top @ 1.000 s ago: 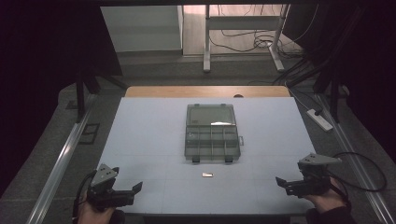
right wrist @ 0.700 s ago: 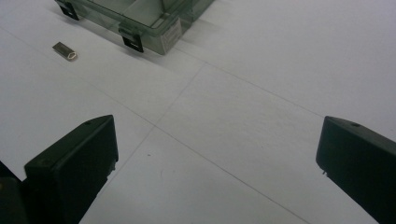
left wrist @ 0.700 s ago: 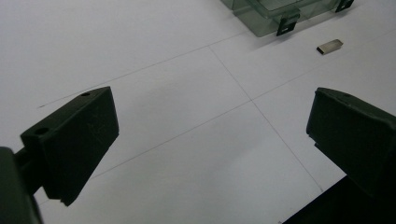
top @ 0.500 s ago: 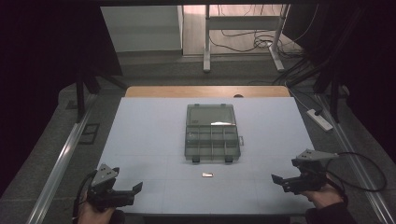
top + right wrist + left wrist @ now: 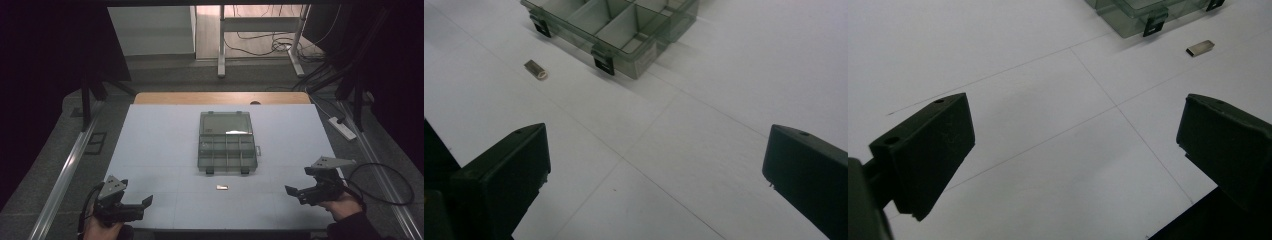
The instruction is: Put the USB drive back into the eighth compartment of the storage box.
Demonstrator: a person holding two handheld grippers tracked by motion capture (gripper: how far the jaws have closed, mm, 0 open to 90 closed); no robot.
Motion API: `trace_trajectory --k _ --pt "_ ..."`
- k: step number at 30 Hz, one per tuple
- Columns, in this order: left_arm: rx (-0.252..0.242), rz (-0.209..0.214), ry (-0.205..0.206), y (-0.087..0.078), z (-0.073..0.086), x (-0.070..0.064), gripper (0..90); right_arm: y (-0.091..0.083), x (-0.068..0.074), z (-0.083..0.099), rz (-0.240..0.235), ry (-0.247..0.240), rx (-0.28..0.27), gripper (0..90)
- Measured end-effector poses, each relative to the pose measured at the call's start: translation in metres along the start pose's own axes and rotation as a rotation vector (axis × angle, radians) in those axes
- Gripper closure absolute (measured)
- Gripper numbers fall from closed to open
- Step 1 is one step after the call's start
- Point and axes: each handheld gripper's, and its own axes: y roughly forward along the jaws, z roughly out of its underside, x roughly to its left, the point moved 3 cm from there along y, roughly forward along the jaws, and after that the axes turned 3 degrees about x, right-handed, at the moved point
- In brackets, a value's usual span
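I am holding a pair of tongs in each hand at the near edge of the white table (image 5: 150,140), and the one thing that is changing is my right tongs (image 5: 296,194): compared with a second ago they are sitting farther in from the right edge and a little farther forward, their tips turned toward the middle of the table, while my left tongs (image 5: 146,204) are staying where they were at the near left corner. I take that as the start of a reach with the right hand for the small metal piece (image 5: 222,187), so the work is only beginning and nothing is picked up yet. Both tongs are released, jaws standing wide apart with bare table between them in each gripper view, and neither is touching anything. The small metal piece is lying flat on the table just in front of the latches of the clear plastic organizer box (image 5: 227,142), apart from it, roughly midway between my two hands and well apart from both. From the right tongs it is lying ahead and off to the left (image 5: 536,69); from the left tongs it is lying far ahead and to the right (image 5: 1200,48). The box is sitting in the middle of the table, its divided compartments toward me.
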Motion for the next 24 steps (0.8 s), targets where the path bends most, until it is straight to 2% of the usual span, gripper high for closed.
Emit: trace_trajectory --k 7,24 --pt "-0.001 0.003 0.002 0.000 0.000 0.000 2.0 0.009 0.006 -0.009 -0.029 -0.018 0.010 0.0" --pt "0.000 0.009 0.001 0.000 0.000 0.000 1.5 0.026 0.018 -0.020 -0.056 -0.075 0.047 0.0"
